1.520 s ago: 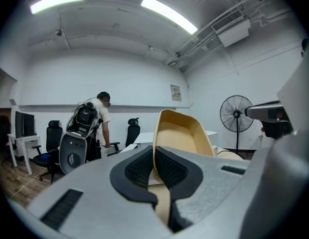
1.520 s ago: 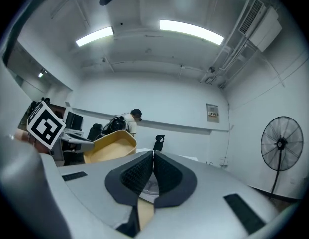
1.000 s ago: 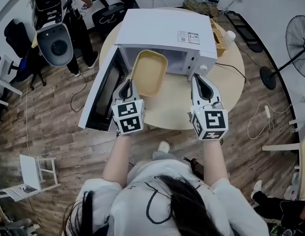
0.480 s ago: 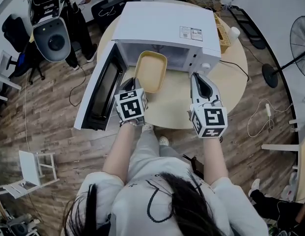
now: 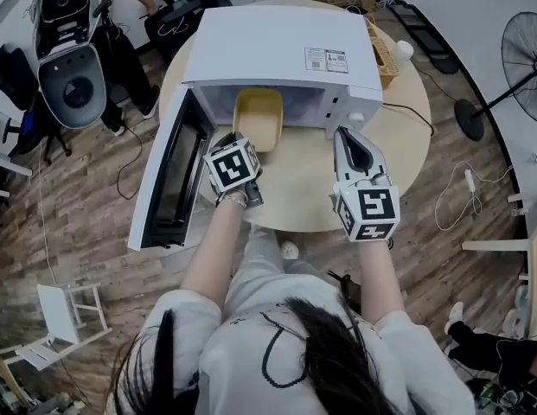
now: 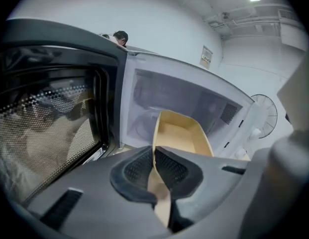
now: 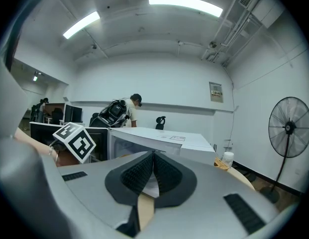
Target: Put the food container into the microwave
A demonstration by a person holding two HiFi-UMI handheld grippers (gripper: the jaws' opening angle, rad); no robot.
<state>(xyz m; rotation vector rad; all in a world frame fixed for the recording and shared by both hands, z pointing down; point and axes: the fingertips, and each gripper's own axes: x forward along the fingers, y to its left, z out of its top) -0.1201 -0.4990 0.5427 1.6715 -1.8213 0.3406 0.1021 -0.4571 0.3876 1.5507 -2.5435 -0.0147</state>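
The yellow food container (image 5: 258, 118) lies lengthwise in the mouth of the white microwave (image 5: 277, 46), its far half inside the cavity. My left gripper (image 5: 244, 143) is shut on the container's near rim. In the left gripper view the rim (image 6: 181, 136) runs out from between the pads (image 6: 132, 169) toward the cavity (image 6: 184, 96). The microwave door (image 5: 169, 180) hangs wide open to the left. My right gripper (image 5: 348, 138) is shut and holds nothing, over the table just in front of the microwave's control side; it appears again in the right gripper view (image 7: 153, 168).
The microwave stands on a round wooden table (image 5: 311, 188). A wicker basket (image 5: 382, 54) and a white bottle (image 5: 405, 50) sit behind its right side. A floor fan (image 5: 521, 59) stands at the right, chairs and a person (image 7: 129, 108) at the back.
My left gripper has moved forward and carried the container from in front of the opening into the microwave's mouth, where it now lies flatter. My right gripper has hardly moved.
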